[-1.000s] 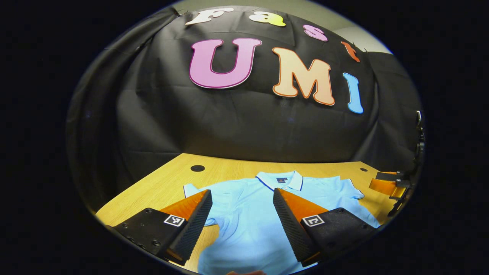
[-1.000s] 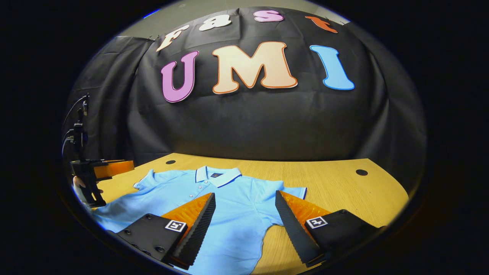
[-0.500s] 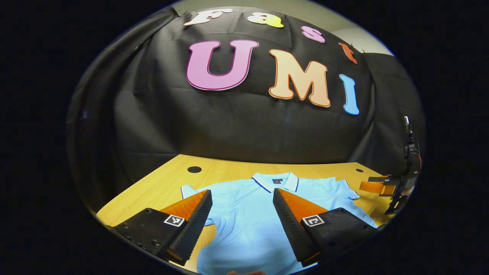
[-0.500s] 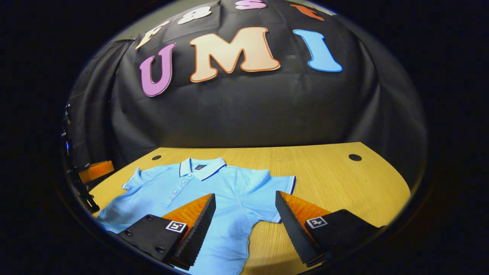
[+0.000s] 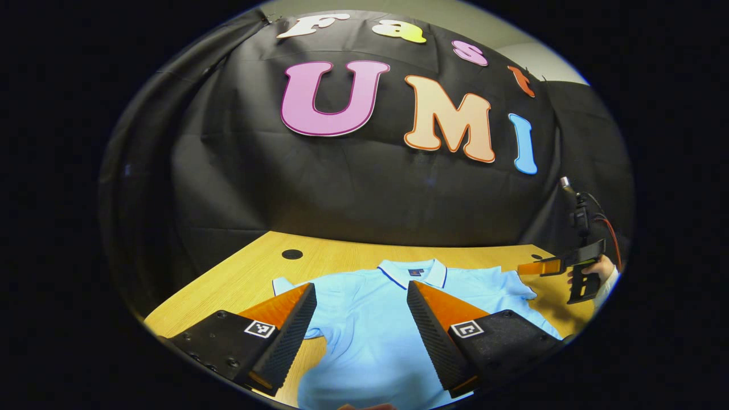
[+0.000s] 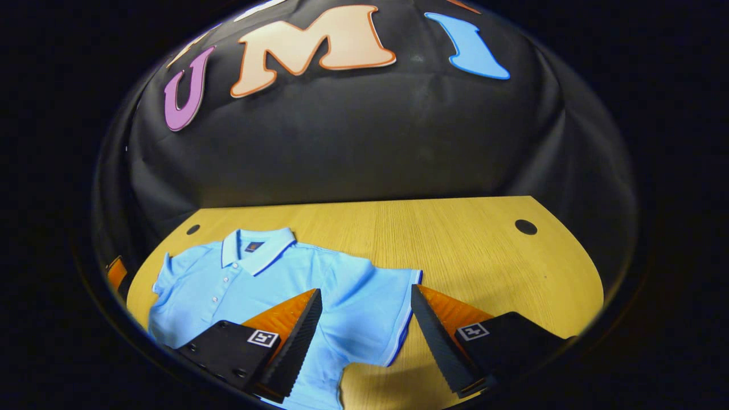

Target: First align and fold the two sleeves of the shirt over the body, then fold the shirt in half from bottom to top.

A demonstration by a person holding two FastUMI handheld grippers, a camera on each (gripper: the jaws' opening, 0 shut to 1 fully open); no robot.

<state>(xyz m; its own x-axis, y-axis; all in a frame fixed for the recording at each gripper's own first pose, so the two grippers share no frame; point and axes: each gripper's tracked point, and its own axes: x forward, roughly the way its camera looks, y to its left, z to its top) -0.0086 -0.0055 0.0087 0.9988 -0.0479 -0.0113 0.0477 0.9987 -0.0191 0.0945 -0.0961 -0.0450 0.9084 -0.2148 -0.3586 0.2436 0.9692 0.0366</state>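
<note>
- Shirt (image 5: 370,319): light blue polo, lies flat and face up on the wooden table (image 6: 467,245), collar toward the booth wall. Both sleeves spread out to the sides; neither is folded over the body yet.
- Left gripper (image 5: 361,310): fingers spread wide, holding nothing, hovering above the shirt's body near its left sleeve (image 5: 293,290).
- Right gripper (image 6: 364,316): fingers spread wide, empty, with the right sleeve (image 6: 387,319) between them, above its trimmed cuff.
- Risk: closing short of the cuff would probably catch one fabric layer or miss, so the sleeve slides rather than lifts.
- Risk: uneven pulls from the two sides could drag the body askew and spoil alignment.
</note>
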